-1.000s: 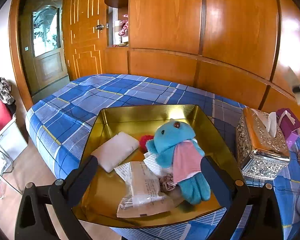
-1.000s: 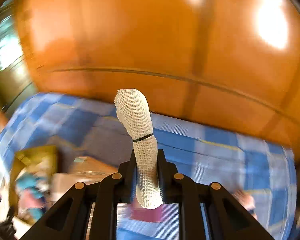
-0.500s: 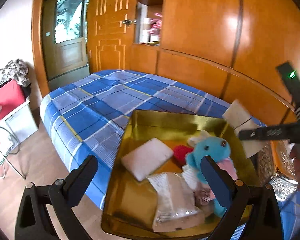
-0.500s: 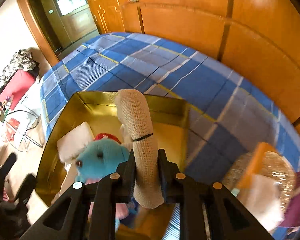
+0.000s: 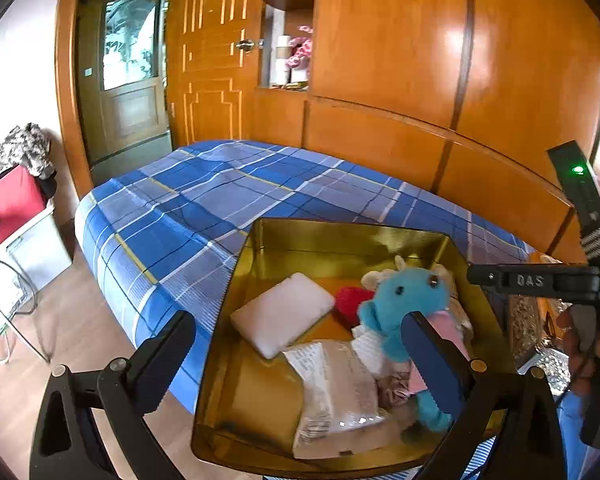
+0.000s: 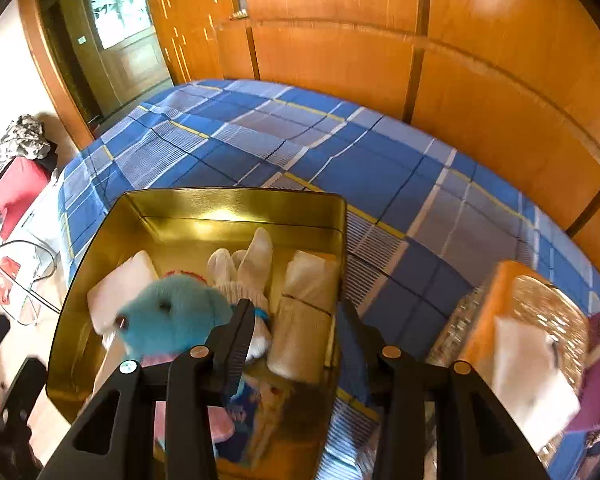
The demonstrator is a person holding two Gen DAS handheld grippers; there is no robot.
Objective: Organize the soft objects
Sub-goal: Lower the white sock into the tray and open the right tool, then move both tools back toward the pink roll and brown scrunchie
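Starting from the gauze roll [image 6: 304, 320]: down inside the gold tray [image 6: 236, 200], lengthwise along the right wall, a thin black band round the middle. Gripped by nothing. Just left of it, the white socks [image 6: 256, 256] and the blue plush toy [image 6: 168, 316]; further left, a white pad [image 6: 120, 280]; nearer, a plastic packet [image 5: 332, 384].

Directly over the roll, the right tool [image 6: 297, 309], jaws apart, one finger close to or touching the toy, the other at or outside the tray's right wall. Hard to tell whether that finger touches the rim.

Likely troubles from here:
- Lifting away crookedly and hooking the rim with the outer finger; probably enough to shove or tip the light tray.
- Brushing the toy's fur on the way out and dragging it over the roll, or out of the tray.
- Nudging the roll so that it rolls onto the socks; loose weave, easy to snag on a finger edge.

Further out, the left tool [image 5: 298, 320], jaws wide apart, empty, low at the tray's near side. Risk of bumping the near rim there, and of the two tools colliding over the crowded right half.

Beyond that, the checked bed [image 6: 340, 152] underneath: soft, springy, poor footing. Seemingly close to the bed's near edge, so any push nearward could send the tray to the floor. To the right, an ornate tissue box [image 6: 532, 308], within reach of a careless sideways swing.
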